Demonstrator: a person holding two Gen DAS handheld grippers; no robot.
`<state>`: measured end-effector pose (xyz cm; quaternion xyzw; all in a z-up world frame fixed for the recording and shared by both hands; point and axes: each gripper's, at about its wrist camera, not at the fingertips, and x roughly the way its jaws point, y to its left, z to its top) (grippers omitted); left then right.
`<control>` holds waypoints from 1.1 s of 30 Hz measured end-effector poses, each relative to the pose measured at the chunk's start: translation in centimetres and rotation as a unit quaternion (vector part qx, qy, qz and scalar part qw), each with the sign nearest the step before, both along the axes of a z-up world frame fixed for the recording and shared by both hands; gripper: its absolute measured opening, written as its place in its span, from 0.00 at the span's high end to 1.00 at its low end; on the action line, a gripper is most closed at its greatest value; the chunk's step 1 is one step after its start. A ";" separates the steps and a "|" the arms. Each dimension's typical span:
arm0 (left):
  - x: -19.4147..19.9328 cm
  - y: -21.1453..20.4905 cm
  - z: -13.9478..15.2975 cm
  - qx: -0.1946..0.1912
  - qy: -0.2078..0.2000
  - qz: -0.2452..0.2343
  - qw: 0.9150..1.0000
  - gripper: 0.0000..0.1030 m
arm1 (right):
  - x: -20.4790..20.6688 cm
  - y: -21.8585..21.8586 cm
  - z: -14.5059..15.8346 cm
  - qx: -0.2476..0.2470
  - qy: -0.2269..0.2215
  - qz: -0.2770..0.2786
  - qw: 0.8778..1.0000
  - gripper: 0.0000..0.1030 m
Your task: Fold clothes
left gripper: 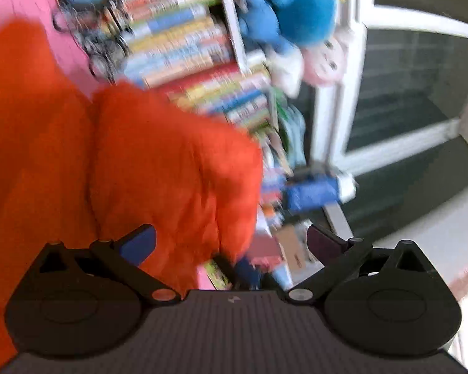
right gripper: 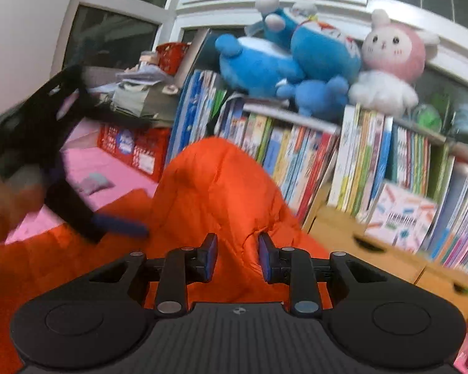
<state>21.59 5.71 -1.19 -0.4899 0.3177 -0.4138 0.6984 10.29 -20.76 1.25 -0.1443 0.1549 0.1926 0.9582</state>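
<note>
An orange padded garment [right gripper: 215, 187] lies heaped on the pink bed [right gripper: 109, 165], one fold standing up in a hump. My right gripper [right gripper: 238, 260] is low in front of that hump, and its blue pads pinch a ridge of the orange fabric that puckers between them. In the blurred left wrist view the same orange garment [left gripper: 140, 162] fills the left half. My left gripper [left gripper: 231, 241] stands open wide, the cloth's edge hanging loose between its fingers. From the right wrist view, a hand holds the left gripper at the far left, one blue-padded finger [right gripper: 121, 226] over the garment.
A bookshelf [right gripper: 312, 162] packed with books runs right behind the garment, blue and pink plush toys [right gripper: 321, 53] on top. A red crate [right gripper: 131, 149] stands at the bed's far end, a wooden box [right gripper: 358, 240] to the right. White-framed windows [left gripper: 405, 93] are behind.
</note>
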 end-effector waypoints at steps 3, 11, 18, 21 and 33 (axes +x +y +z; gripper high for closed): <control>0.9 0.9 3.0 0.031 -0.022 0.042 0.998 0.00 | -0.2 0.1 -1.6 -0.001 0.010 0.005 1.000 0.71; 2.9 -4.8 3.0 0.146 0.065 -0.037 0.986 0.00 | -0.5 0.5 -3.7 -0.006 0.008 0.010 1.000 0.69; 3.9 -6.9 -0.3 0.151 0.167 0.044 0.973 0.65 | -1.3 -0.1 -4.2 0.030 0.028 0.033 0.999 0.63; 4.2 -6.9 -1.7 0.120 0.195 0.023 0.973 0.86 | -1.6 -1.5 -4.0 0.119 0.073 0.069 0.988 0.56; 1.1 -4.1 3.9 0.050 0.085 -0.015 0.995 0.87 | 5.0 -6.6 -5.0 0.401 0.151 -0.013 0.904 0.49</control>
